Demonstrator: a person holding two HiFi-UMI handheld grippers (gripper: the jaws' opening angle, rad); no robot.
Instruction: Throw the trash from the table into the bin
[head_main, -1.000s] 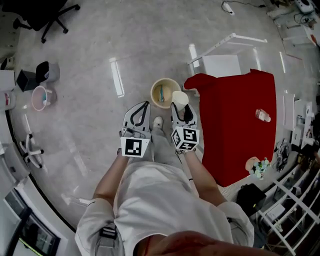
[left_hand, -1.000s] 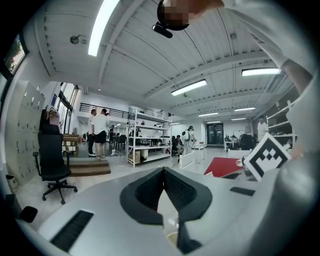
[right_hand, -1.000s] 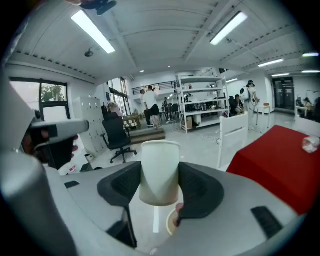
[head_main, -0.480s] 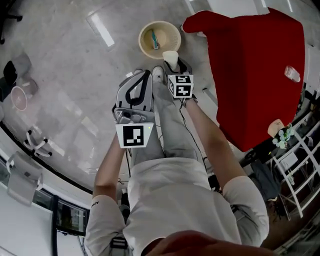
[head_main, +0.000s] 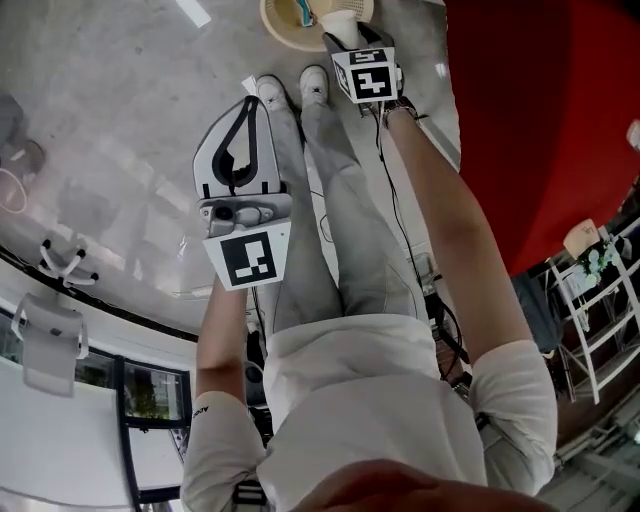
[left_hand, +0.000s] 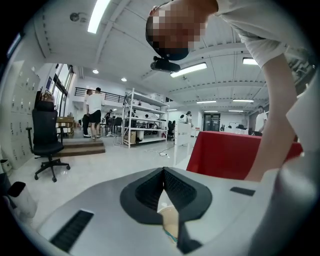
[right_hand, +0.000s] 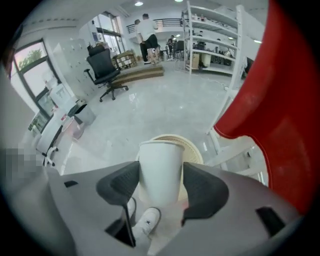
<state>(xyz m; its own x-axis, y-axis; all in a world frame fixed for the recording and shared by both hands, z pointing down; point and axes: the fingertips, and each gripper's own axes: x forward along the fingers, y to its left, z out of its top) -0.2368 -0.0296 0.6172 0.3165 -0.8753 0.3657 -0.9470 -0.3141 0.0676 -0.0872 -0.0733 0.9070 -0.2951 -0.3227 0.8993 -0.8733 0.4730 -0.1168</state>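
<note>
White paper cup (head_main: 341, 17), head view: it sits between our right gripper's (head_main: 347, 35) jaws, over the bin's (head_main: 283, 25) near rim, with the red table (head_main: 540, 120) beside. Left gripper view: left gripper (left_hand: 163, 172) pressed together, empty. Right gripper view: the jaws have just been opening, with the cup (right_hand: 160, 165) loose between them and a gap at one pad. Our judgement: centre the cup over the bin's mouth before we spread fully.
</note>
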